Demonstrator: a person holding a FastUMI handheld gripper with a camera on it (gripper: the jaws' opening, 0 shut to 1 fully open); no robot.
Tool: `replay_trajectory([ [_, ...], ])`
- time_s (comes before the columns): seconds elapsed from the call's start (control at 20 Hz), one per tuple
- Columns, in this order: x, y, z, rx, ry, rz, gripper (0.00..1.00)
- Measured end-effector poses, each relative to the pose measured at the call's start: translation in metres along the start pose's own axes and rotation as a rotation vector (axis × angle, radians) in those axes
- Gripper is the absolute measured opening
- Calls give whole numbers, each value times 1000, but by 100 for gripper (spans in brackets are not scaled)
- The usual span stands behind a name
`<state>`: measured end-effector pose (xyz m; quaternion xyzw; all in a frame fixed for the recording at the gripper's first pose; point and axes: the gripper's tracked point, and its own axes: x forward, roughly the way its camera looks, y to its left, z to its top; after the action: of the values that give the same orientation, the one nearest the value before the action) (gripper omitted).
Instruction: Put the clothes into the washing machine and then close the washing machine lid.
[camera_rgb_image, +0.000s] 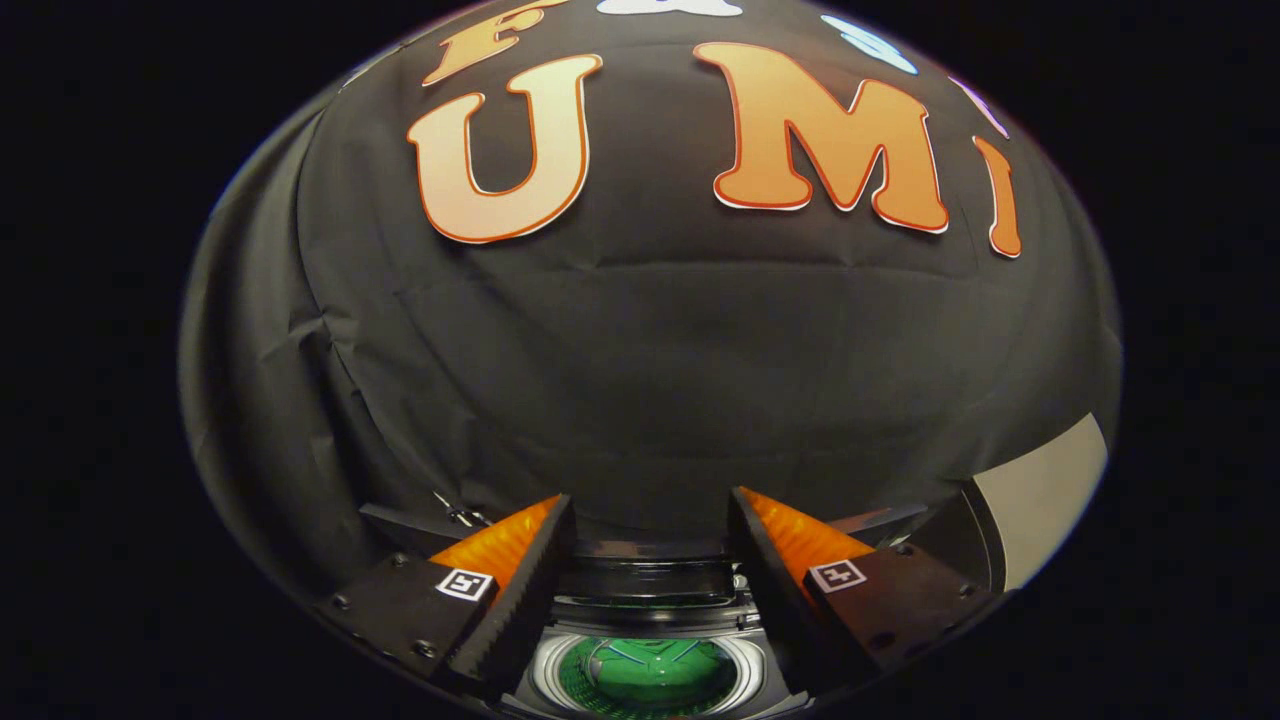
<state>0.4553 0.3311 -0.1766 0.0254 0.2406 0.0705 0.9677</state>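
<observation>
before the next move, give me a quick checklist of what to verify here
1. Claw open: ok, the fingers stand wide apart with nothing between them.
2. Clothes in the washing machine: ok, something green lies in the drum below the claw.
3. Lid closed: not ok, the drum opening is uncovered and the lid looks raised at the back.
4. Clothes clear of the rim: cannot tell, part of the opening is hidden by the fingers.
5. Path from claw to lid: ok, nothing lies between them, though the claw points more at the black cloth wall than at the lid.
</observation>
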Motion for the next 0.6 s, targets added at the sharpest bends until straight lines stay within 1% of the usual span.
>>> replay_trajectory([
  [0.3, -13, -2, -9, 11, -55, -16, 99],
  [0.6, -43, 0, -27, 14, -95, -20, 99],
])
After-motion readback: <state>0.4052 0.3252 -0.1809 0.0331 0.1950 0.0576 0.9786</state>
